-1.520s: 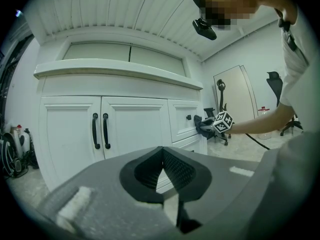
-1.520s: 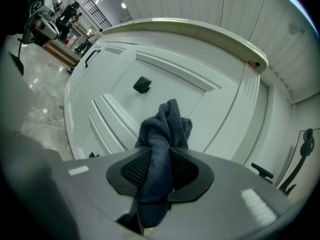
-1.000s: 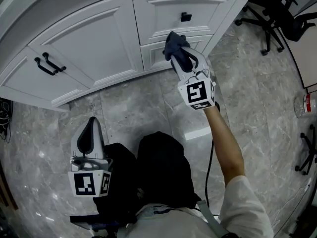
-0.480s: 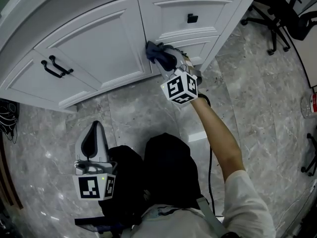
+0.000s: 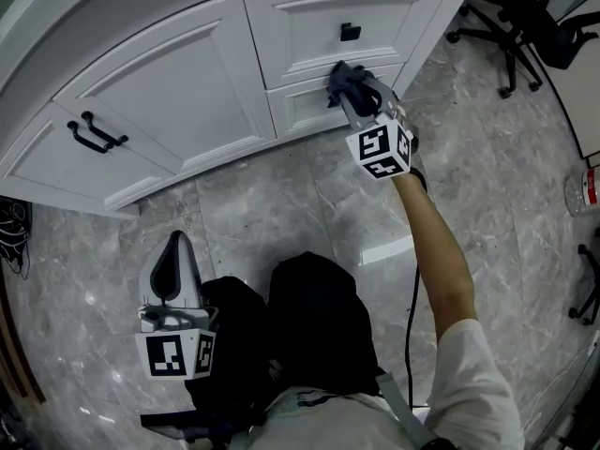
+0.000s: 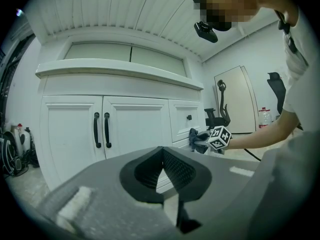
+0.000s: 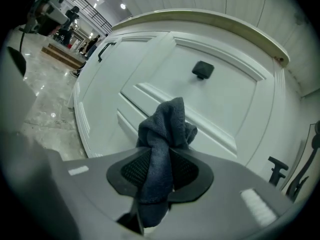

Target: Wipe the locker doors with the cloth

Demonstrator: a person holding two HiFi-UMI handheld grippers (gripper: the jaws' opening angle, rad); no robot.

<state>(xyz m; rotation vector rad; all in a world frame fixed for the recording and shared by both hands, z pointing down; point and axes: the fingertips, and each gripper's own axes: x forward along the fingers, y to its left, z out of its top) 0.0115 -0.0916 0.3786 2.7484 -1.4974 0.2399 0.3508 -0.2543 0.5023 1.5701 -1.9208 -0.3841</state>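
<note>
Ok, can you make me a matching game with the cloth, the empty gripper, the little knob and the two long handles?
1 cloth
2 left gripper
3 black knob
4 bar handles

A on the double doors
B fingers together, holding nothing
C pinched in the right gripper
D on the top drawer

Pairs: 1-C, 2-B, 3-D, 4-A

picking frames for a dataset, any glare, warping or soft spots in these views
Head view: fisheye bows the cabinet doors, and a bright glare patch sits on the floor. Left gripper view: dark vignette at the corners, the left claw up close looks soft. Right gripper view: the cloth is sharp, ceiling lights dot the top left.
</note>
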